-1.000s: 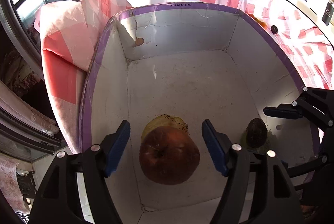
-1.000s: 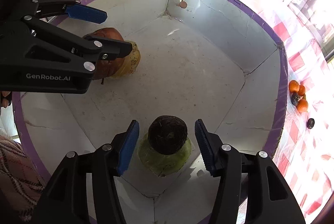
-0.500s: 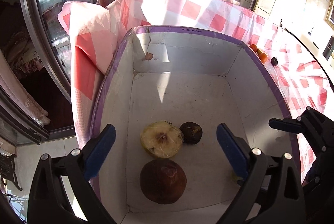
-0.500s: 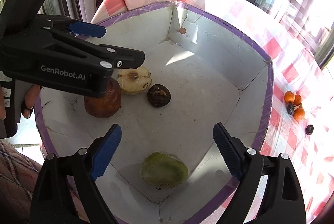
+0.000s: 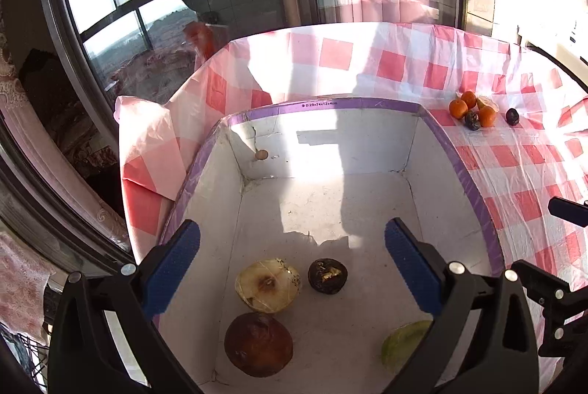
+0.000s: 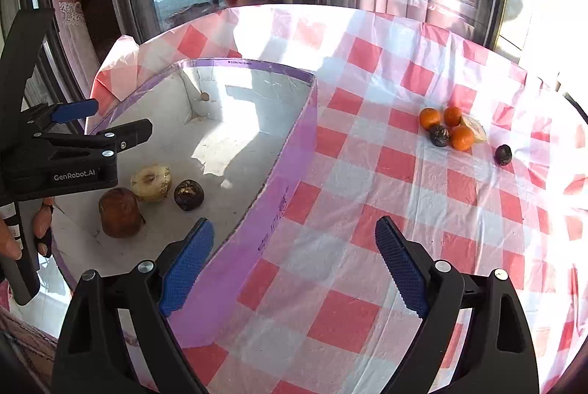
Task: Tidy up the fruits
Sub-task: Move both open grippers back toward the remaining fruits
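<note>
A white cardboard box (image 5: 330, 107) with a purple rim (image 6: 294, 151) holds a brown apple (image 5: 258, 344), a pale yellow fruit (image 5: 267, 285), a small dark fruit (image 5: 327, 275) and a green fruit (image 5: 402, 342). My left gripper (image 5: 292, 261) is open and empty above the box. My right gripper (image 6: 294, 265) is open and empty over the box's right wall and the cloth. Three small oranges (image 6: 444, 126), a yellow piece and two dark fruits (image 6: 502, 154) lie on the checked cloth at the far right; they also show in the left wrist view (image 5: 474, 109).
The table has a red and white checked plastic cloth (image 6: 404, 195). Its left edge drops off beside the box. Large windows (image 5: 147, 8) stand behind the table. The left gripper's body (image 6: 73, 151) shows at the left of the right wrist view.
Both grippers have let go of their fruits, opened wide and risen out of the box. The right gripper has swung to the right over the cloth.
</note>
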